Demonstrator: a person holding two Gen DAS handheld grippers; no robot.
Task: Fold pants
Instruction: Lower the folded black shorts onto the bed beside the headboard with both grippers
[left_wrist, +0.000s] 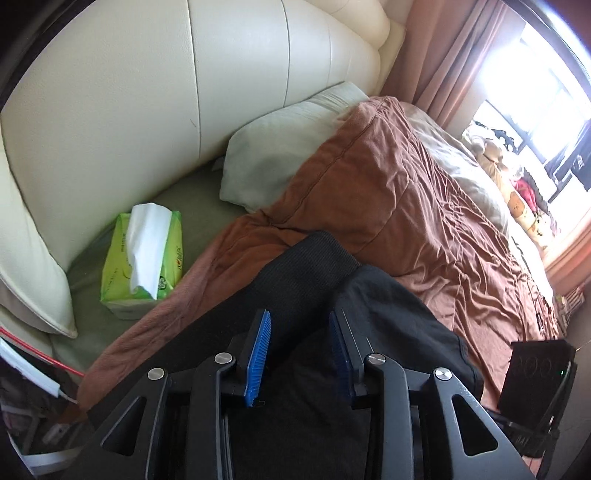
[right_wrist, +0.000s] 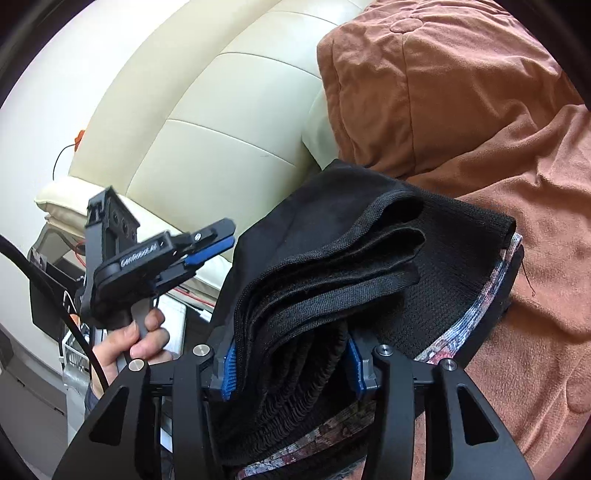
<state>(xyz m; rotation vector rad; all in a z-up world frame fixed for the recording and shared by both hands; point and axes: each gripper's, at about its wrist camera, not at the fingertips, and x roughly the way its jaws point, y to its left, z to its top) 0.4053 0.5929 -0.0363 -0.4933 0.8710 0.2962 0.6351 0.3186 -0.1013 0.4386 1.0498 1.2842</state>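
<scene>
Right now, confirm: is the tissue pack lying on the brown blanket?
No. The green tissue pack sits on the green sheet, beside the brown blanket.

Left wrist view: looks steeply down over its own left gripper, close above black pants on a brown blanket | Right wrist view: faces nearly level, lens very near the bunched pants | Shared: pants, blanket, cream headboard.
</scene>
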